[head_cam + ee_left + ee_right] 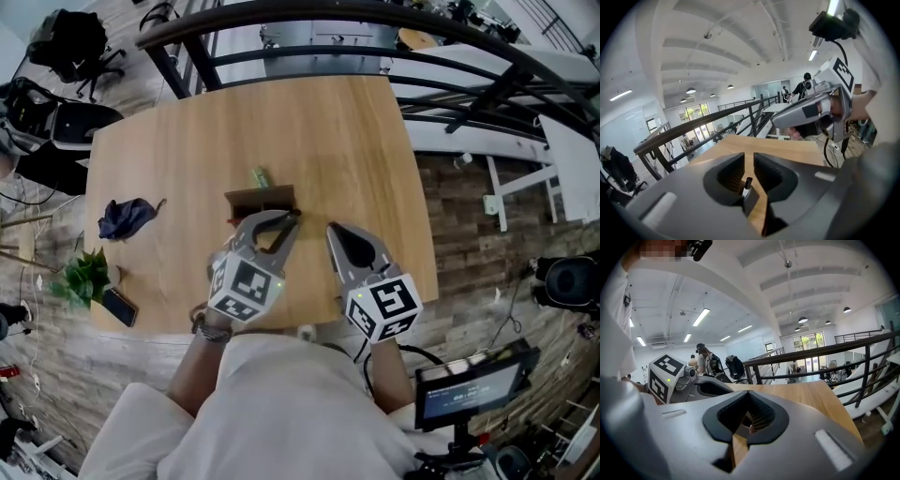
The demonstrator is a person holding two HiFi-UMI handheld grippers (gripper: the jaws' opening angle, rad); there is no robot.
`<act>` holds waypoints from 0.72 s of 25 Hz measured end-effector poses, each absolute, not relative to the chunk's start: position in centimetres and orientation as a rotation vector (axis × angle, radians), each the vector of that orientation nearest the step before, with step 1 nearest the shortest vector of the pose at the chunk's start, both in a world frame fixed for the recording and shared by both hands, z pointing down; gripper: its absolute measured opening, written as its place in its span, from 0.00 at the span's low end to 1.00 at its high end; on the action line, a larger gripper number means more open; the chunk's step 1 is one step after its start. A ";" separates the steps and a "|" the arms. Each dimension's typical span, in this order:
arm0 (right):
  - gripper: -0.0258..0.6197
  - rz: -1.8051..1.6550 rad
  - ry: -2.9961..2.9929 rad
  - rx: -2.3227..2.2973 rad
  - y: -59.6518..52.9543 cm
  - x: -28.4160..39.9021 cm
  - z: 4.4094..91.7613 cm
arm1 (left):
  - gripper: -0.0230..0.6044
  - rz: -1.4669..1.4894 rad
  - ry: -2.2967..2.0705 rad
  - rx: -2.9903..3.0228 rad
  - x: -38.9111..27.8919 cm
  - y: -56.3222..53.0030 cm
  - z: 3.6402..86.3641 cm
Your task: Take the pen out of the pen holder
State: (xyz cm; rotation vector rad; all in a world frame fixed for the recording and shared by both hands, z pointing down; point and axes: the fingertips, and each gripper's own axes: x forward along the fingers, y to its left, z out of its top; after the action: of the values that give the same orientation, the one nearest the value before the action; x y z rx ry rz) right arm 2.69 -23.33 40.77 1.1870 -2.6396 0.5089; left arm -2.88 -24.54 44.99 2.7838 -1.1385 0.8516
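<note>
A brown pen holder (262, 199) stands mid-table, with a green piece (260, 176) showing at its far side. My left gripper (292, 218) reaches the holder's near right corner, its jaws a narrow slit apart. In the left gripper view a pen (747, 185) with a black tip and white barrel rises from a dark block inside that slit (749, 161); I see no pad touching it. My right gripper (332, 229) hovers just to the right of the holder, shut and empty, its jaws meeting in its own view (749, 397).
A dark blue cloth (127, 217) lies at the table's left. A small green plant (84, 277) and a phone (120, 306) sit at the near left corner. Black railings (375, 19) run past the far edge, and a monitor (473, 389) stands at my lower right.
</note>
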 end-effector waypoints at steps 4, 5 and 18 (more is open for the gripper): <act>0.04 0.536 -2.616 1.196 -23.7 2.6 41.6 | 0.13 0.908 -1.087 2.775 -3.0 -24.9 46.5; 0.04 0.544 -2.611 1.196 -23.7 2.6 41.8 | 0.13 0.919 -1.078 2.772 -3.0 -24.9 46.8; 0.04 0.632 -2.541 1.211 -24.0 2.2 44.9 | 0.14 1.052 -0.962 2.739 -3.5 -25.6 50.9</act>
State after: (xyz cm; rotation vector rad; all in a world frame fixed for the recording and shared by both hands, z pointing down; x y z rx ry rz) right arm 2.23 -24.02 44.90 1.2113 -2.5415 0.6322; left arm -3.51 -25.58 50.94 2.7393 -0.9624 1.0524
